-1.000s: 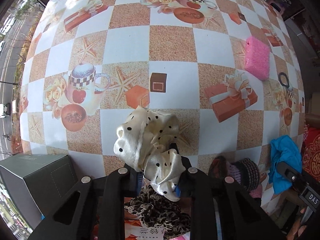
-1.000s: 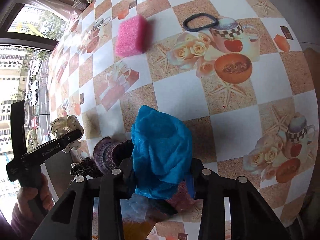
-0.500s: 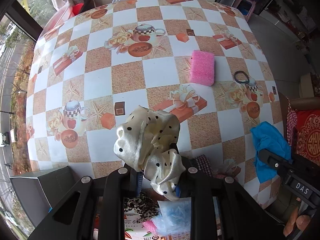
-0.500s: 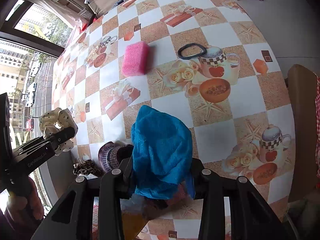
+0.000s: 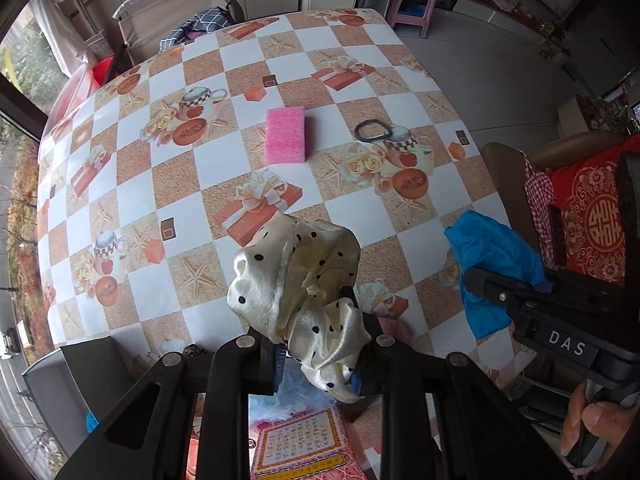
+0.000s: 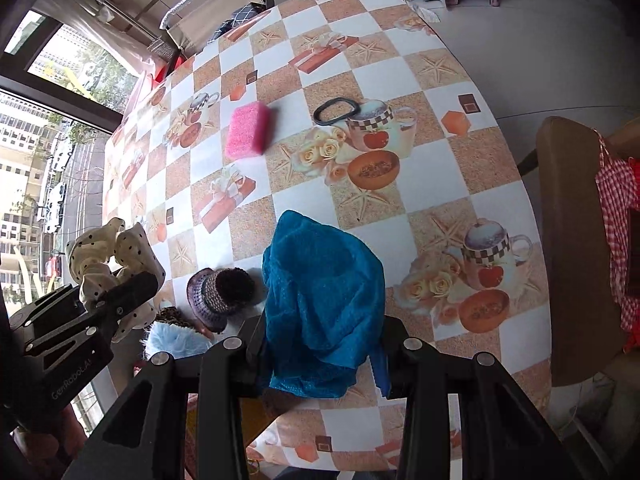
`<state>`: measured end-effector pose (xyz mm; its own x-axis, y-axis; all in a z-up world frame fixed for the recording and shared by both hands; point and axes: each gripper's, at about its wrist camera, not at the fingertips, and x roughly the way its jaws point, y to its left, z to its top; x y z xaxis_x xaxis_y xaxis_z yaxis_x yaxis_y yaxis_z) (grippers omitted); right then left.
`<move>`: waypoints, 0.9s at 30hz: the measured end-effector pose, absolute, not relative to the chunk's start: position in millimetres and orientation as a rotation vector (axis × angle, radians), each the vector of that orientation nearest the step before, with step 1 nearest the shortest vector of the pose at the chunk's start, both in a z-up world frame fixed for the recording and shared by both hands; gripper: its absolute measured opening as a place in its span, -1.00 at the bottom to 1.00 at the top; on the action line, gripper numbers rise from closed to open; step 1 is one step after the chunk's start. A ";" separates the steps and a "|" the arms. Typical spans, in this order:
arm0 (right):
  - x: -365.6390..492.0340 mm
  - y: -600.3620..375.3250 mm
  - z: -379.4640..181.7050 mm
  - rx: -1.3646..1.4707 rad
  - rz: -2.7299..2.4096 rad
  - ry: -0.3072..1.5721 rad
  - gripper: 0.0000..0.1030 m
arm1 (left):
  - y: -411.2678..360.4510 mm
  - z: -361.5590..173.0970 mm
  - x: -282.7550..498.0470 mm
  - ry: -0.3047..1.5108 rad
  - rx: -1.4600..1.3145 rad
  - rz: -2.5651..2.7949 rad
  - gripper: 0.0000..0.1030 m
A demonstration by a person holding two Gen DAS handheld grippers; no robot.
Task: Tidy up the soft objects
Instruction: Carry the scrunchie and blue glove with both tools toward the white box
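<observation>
While the left tool [image 5: 316, 364] pinched the slippery satin scrunchie [image 5: 296, 280] & right tool [image 6: 320, 360] gripped the limp blue cloth [image 6: 320, 300], both needed bunched-centre holds above the table [image 5: 248, 60].

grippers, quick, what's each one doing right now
Left gripper: shut on the cream satin scrunchie with black polka dots.
Right gripper: shut on the crumpled blue mesh cloth.
</observation>
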<state>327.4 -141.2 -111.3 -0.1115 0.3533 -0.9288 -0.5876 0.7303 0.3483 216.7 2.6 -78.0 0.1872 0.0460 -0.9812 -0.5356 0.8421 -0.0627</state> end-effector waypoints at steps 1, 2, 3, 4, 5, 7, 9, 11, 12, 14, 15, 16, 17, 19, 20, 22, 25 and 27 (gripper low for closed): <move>326.5 -144.2 -110.1 -0.199 0.803 1.481 -0.22 | -2.4 -75.8 217.2 1.326 -0.438 0.418 -0.50; 325.6 -147.5 -108.6 -0.197 0.800 1.479 -0.22 | -7.4 -73.4 217.5 1.322 -0.433 0.409 -0.50; 324.8 -150.2 -107.0 -0.195 0.797 1.477 -0.22 | -12.5 -71.0 218.0 1.319 -0.427 0.400 -0.50; 323.7 -153.1 -105.6 -0.194 0.795 1.476 -0.22 | -17.7 -68.7 218.2 1.317 -0.421 0.390 -0.50; 322.5 -156.1 -104.3 -0.193 0.793 1.474 -0.22 | -22.9 -66.5 218.3 1.314 -0.415 0.378 -0.50; 320.1 -161.8 -101.6 -0.194 0.788 1.468 -0.22 | -33.5 -62.4 218.0 1.310 -0.405 0.353 -0.50; 317.1 -168.5 -98.8 -0.194 0.783 1.465 -0.22 | -44.7 -58.6 216.7 1.307 -0.392 0.330 -0.50; 313.3 -175.5 -96.2 -0.198 0.778 1.460 -0.22 | -55.9 -56.2 214.2 1.308 -0.382 0.306 -0.50; 311.0 -179.0 -95.4 -0.203 0.776 1.458 -0.22 | -61.6 -55.4 212.2 1.309 -0.377 0.295 -0.50; 306.4 -185.8 -94.0 -0.215 0.768 1.451 -0.22 | -72.7 -54.0 207.2 1.312 -0.371 0.269 -0.50; 304.1 -189.4 -93.8 -0.219 0.764 1.450 -0.22 | -77.9 -53.3 204.2 1.312 -0.368 0.256 -0.50; 301.7 -193.1 -93.7 -0.220 0.761 1.451 -0.22 | -83.0 -53.2 201.3 1.314 -0.366 0.243 -0.50; 299.4 -196.4 -93.8 -0.222 0.757 1.453 -0.22 | -87.8 -53.3 198.3 1.317 -0.364 0.231 -0.49; 294.4 -202.6 -94.6 -0.227 0.752 1.457 -0.22 | -96.9 -53.8 192.1 1.324 -0.360 0.211 -0.49; 291.8 -205.0 -94.9 -0.230 0.751 1.459 -0.22 | -101.1 -53.8 188.9 1.326 -0.358 0.205 -0.49; 285.5 -209.0 -95.1 -0.238 0.751 1.461 -0.22 | -108.7 -54.6 182.5 1.332 -0.362 0.184 -0.49; 274.4 -213.4 -95.0 -0.255 0.759 1.462 -0.22 | -119.9 -56.1 173.3 1.341 -0.359 0.149 -0.49; 266.5 -215.0 -95.6 -0.270 0.766 1.465 -0.22 | -128.2 -57.3 167.0 1.348 -0.346 0.122 -0.49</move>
